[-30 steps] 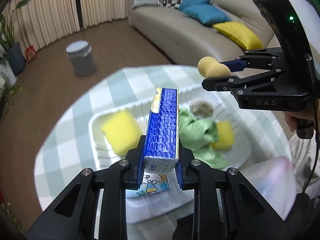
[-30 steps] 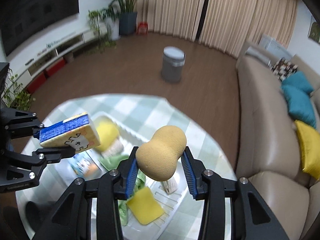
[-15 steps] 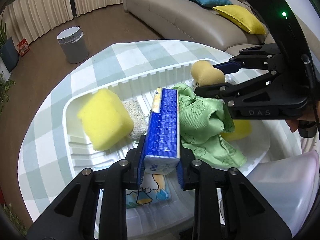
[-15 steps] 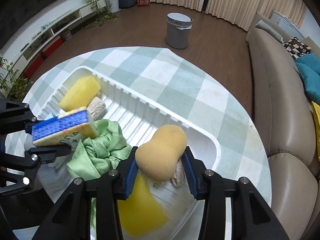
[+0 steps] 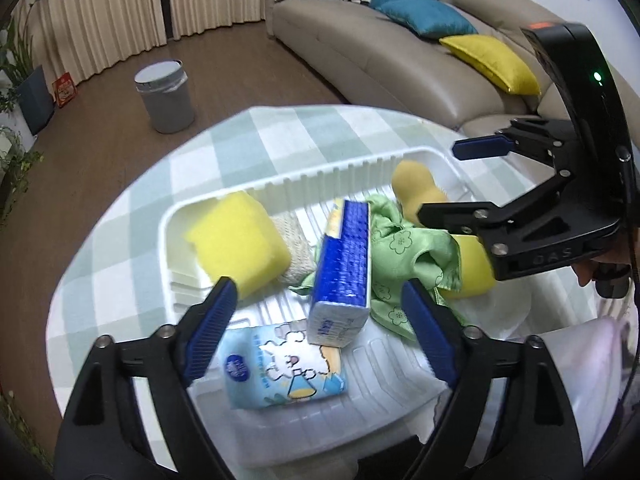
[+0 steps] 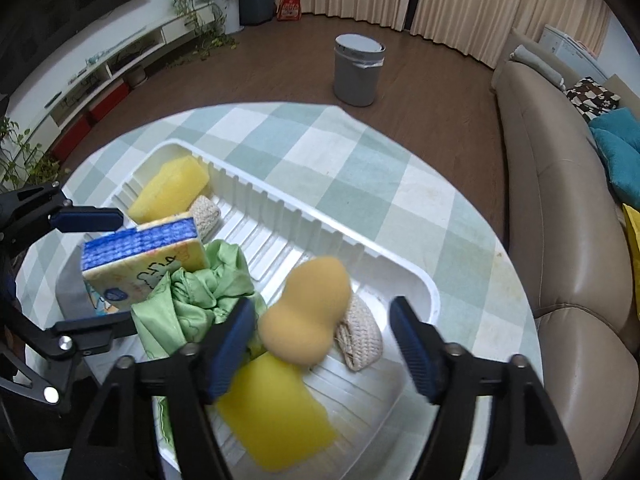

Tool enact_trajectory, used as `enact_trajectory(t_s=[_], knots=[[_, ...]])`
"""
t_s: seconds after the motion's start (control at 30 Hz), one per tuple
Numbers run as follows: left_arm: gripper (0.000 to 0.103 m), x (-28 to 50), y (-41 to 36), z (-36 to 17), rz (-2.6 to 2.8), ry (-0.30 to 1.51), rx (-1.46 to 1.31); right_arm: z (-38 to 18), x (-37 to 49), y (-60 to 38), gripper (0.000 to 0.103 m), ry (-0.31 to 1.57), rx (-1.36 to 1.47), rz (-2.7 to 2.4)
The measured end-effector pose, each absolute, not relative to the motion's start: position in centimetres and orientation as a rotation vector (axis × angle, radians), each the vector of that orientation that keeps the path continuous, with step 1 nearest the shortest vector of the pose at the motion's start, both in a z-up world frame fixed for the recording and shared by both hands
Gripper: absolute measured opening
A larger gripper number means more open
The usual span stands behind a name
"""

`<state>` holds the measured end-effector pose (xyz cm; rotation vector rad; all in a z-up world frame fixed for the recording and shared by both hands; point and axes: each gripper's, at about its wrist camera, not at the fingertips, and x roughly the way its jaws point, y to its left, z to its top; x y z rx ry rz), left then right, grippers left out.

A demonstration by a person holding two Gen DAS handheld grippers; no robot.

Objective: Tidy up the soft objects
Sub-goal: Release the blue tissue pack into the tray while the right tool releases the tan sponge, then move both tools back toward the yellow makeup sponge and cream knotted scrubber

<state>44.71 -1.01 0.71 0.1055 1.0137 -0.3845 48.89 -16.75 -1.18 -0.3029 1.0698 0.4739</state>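
I look down at the white tray (image 5: 280, 179) on the round checked worktop (image 5: 224, 148). My left tool (image 5: 320, 300) is opening wide. The blue tissue pack (image 5: 344, 256) is between its 2 pads, but the pads do not touch it. The pack stands on its end in the tray, tipped against the green cloth (image 5: 404, 248). In front of it lies a light blue cartoon pack (image 5: 284, 364), flat in the tray.

My right tool (image 6: 320, 328) is opening too. The tan peanut-shaped sponge (image 6: 308, 316) is between its pads with a gap on each side. The sponge looks blurry. It is over the tray by the right end, just beside a woven scrubber (image 6: 360, 336) and above a flat yellow sponge (image 6: 272, 412).

At the far left end of the tray sit a thick yellow sponge (image 6: 170, 188) and another woven scrubber (image 6: 206, 212), touching each other.
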Motion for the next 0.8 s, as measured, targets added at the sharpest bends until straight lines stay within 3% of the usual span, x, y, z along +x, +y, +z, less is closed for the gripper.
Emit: enact_trajectory(t_s=[0.1,0.17,0.53,0.8], knots=[[0.103,43.8,0.3,2.4,-0.374,0.972,0.056,0.4,48.2,-17.3,0.092,1.033,-0.275,0.477],[0.103,43.0,1.3,3.6,-0.353,0.945,0.023,1.9,47.5,-18.0,0.103,0.994,-0.252,0.478],[0.103,33.2,5.5,10.5,-0.329,0.733,-0.050,11.7,40.4,-23.5,0.103,0.763,-0.115,0.404],[0.103,23.5,4.6,8.9,-0.392,0.709,-0.034,14.0,29.4,-24.8,0.103,0.639,-0.082,0.443]])
